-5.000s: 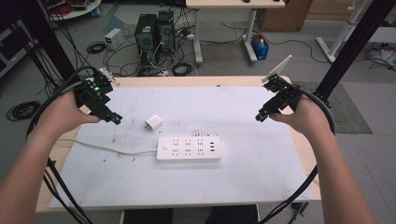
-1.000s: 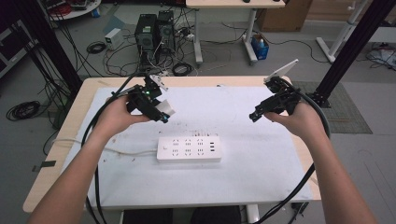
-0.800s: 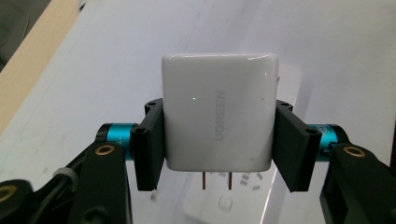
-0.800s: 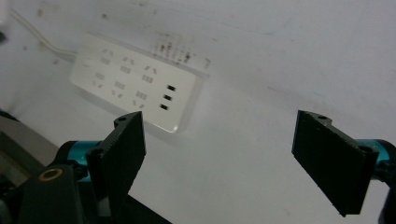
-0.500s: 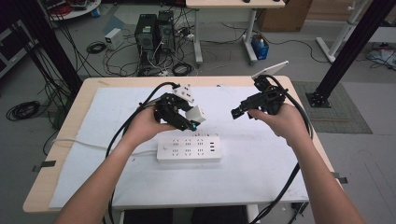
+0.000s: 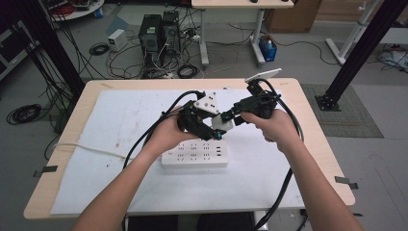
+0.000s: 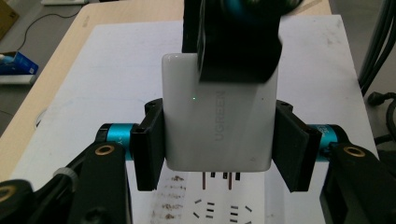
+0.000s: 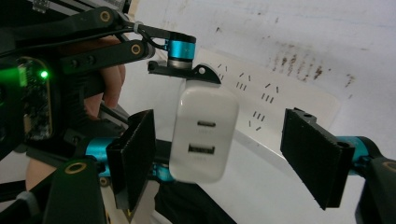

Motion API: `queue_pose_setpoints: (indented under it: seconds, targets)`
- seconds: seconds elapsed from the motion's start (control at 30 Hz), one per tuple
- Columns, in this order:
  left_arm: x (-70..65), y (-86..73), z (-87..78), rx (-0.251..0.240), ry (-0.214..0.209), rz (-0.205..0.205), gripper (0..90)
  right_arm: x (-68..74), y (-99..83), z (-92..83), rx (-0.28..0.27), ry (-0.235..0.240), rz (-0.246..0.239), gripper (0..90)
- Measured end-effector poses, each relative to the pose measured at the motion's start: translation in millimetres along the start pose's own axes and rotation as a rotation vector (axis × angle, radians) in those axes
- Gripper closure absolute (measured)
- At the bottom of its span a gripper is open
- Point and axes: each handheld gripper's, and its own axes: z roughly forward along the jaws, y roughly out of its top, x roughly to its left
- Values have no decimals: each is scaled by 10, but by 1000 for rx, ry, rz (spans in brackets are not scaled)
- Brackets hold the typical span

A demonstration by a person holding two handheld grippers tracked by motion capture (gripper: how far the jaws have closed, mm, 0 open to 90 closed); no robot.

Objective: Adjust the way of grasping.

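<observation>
Left gripper [image 7: 219,149], clamped on the white charger [image 7: 218,121], has been carried above the power strip [image 6: 194,157], while the right gripper [image 8: 229,163], jaws wide, has been brought around it for a likely handover.

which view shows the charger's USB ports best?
Right gripper view: the white UGREEN charger faces the camera, both ports visible between the open right gripper jaws. Left gripper view shows its branded side and prongs, clamped by the left gripper. High view: too small.
</observation>
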Motion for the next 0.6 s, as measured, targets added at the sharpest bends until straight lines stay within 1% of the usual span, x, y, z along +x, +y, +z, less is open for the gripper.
queue_pose_setpoints:
  seconds: [0.03, 0.07, 0.17, 0.23, 0.27, 0.33, 0.4, 0.43, 0.47, 0.5, 0.53, 0.57, 0.6]
  targets:
    - [-4, 4, 5, 0, -2, 3, 425, -2, 2, 17, 0, 3, -1, 343]
    - [-12, 6, 9, -3, 9, 6, 425, 0, 5, 36, 9, 9, -4, 351]
    - [-11, 9, 11, -3, 20, 18, 425, 3, 13, 81, 20, 31, -10, 447]
    - [-15, 6, 14, 0, 23, 27, 424, 3, 18, 99, 23, 46, -14, 552]
    - [-18, 1, 13, 0, 34, 39, 424, 6, 17, 95, 15, 55, -14, 583]
    - [-22, 3, 0, 6, 47, 58, 423, -13, 22, 88, 9, 69, -9, 599]
    - [-27, 8, 7, 18, 55, 59, 416, -21, 28, 87, 15, 86, -8, 623]
    - [-30, 9, 17, 22, 68, 58, 386, -20, 29, 90, 7, 80, -18, 623]
    - [-40, 8, 25, 29, 81, 40, 327, -20, 33, 96, 17, 77, -23, 623]
    - [-30, 4, 18, 56, 94, 46, 289, -24, 33, 94, 12, 80, -27, 624]
    - [-24, -9, 15, 74, 99, 36, 245, -25, 32, 81, 3, 77, -32, 623]
    - [-19, -29, 5, 91, 107, 18, 205, -22, 34, 61, 7, 74, -41, 623]
    - [-10, -53, -23, 114, 117, 7, 196, -18, 35, 31, 2, 66, -47, 623]
